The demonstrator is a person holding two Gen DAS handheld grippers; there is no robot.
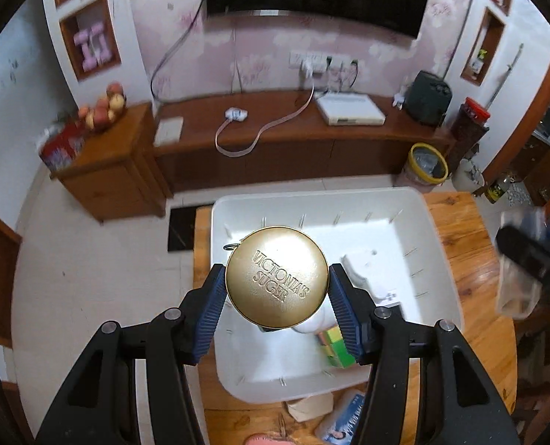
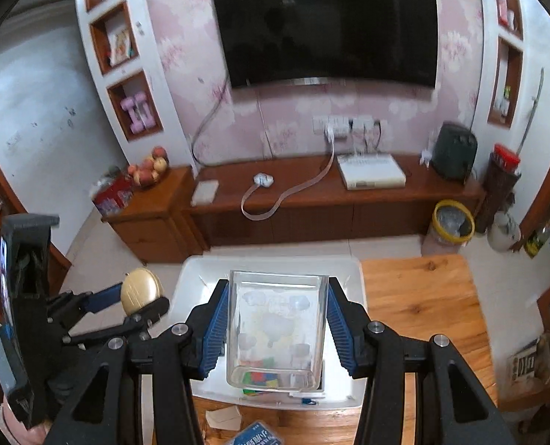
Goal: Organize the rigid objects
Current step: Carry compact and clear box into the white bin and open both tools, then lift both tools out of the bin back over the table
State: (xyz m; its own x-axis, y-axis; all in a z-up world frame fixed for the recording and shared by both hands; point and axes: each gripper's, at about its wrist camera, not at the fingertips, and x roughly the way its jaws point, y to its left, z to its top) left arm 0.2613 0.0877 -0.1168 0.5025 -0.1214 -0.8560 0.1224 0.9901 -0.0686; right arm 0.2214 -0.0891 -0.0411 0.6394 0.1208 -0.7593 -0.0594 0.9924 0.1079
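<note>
Gold tin (image 1: 277,275) sat clenched in the left gripper (image 1: 277,289), pads on its round edge only, centre of the left wrist frame, over the white bin (image 1: 438,259). Right gripper (image 2: 277,328) was clamped on the clear box (image 2: 277,330), lower centre of the right wrist frame, above the same bin. Risks: the tin could roll out of that two-point hold and drop hard onto the cube (image 1: 336,348) below. Smooth box walls could slip. Both grippers were crowded over one bin, so a collision was possible.
</note>
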